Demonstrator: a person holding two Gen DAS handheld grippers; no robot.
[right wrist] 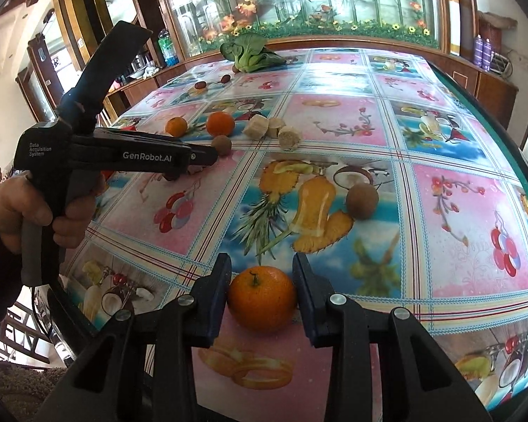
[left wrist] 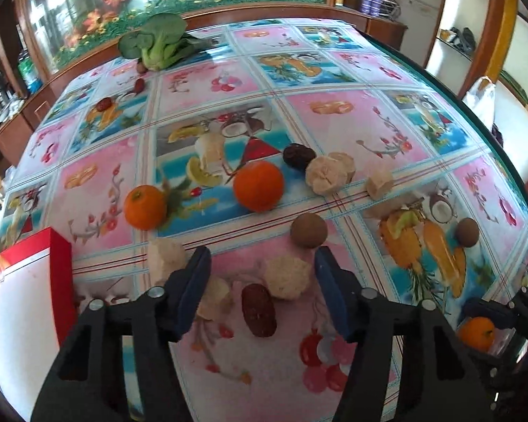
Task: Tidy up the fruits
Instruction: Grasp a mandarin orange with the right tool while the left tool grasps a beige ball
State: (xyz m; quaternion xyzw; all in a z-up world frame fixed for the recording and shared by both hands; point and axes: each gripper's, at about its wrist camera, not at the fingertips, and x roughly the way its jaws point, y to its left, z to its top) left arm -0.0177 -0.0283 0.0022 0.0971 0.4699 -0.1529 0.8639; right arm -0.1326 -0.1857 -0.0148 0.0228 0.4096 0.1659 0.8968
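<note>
An orange sits on the table between the fingers of our right claw; whether they grip it or only flank it, we cannot tell. Our left claw stands apart over a red date and a pale chunk, holding nothing. We judge the sorting barely begun: two more oranges, brown round fruits, and dates lie scattered, and the red box beside us shows no fruit.
</note>
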